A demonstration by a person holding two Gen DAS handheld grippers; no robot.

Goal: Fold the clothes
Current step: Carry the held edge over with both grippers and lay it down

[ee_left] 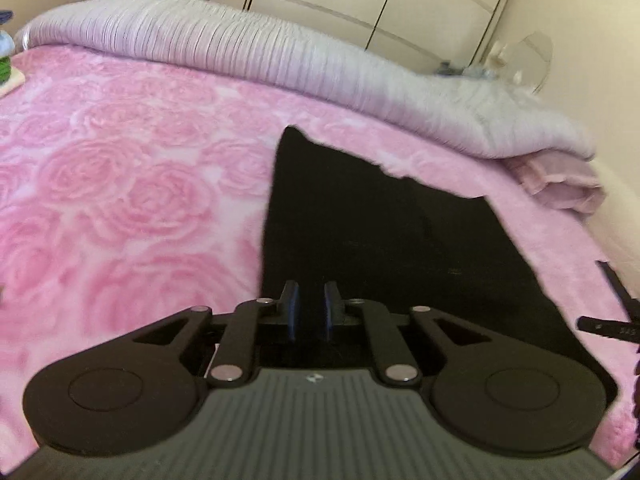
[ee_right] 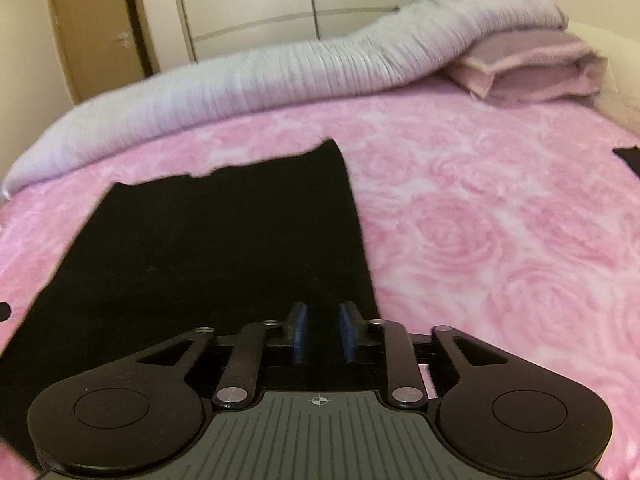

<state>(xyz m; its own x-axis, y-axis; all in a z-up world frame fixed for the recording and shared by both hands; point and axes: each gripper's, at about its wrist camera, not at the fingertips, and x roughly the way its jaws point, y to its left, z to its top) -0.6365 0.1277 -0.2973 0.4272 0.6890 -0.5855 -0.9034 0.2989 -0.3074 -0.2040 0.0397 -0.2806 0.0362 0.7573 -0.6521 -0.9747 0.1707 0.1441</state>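
A black garment [ee_left: 400, 248] lies spread flat on the pink rose-patterned blanket [ee_left: 120, 184], its far edge ragged. My left gripper [ee_left: 311, 304] hovers over the garment's near left part. Its blue pads [ee_left: 295, 308] stand a narrow gap apart, and only the dark cloth below shows between them. In the right wrist view the same garment [ee_right: 208, 248] fills the left half. My right gripper [ee_right: 323, 324] is above its near right edge, open, with nothing gripped between the pads [ee_right: 346, 328].
A rolled lilac ribbed quilt [ee_left: 280, 56] runs along the bed's far side, with a folded mauve blanket [ee_right: 532, 68] at its end. White wardrobe doors [ee_right: 248, 4] stand behind. Another dark item [ee_right: 628, 158] lies at the right edge. Part of the other gripper [ee_left: 608, 320] shows at far right.
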